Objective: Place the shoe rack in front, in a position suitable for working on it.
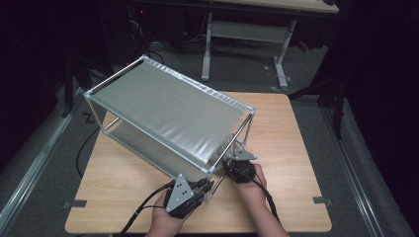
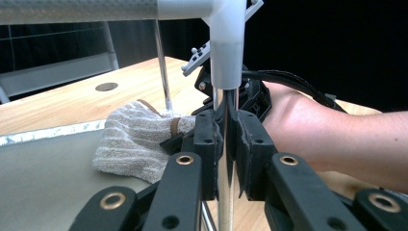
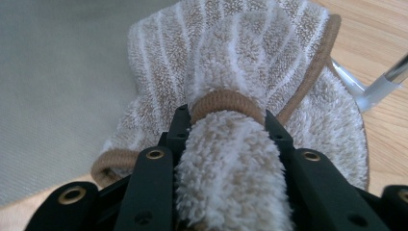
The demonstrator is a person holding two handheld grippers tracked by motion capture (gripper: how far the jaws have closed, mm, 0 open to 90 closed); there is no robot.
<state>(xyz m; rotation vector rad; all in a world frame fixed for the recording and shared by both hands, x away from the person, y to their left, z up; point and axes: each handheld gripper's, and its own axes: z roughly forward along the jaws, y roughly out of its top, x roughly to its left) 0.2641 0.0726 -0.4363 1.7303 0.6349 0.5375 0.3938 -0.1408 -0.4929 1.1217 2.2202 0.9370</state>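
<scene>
Two claws, no readable writing, left claw (image 2: 226,144) clamping rack post (image 2: 225,86)

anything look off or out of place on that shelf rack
Nothing looks damaged or spilled. The rack stands at an angle across the table, not square to its edges. The left gripper is clamped on the rack's front corner post, and the right gripper grips a bunched striped towel on the lower shelf.

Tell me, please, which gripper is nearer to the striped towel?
Right. The right gripper is shut on the striped towel, a bunched fold between its jaws. The left gripper is beside it, clamped on the upright metal post of the rack, apart from the towel.
</scene>
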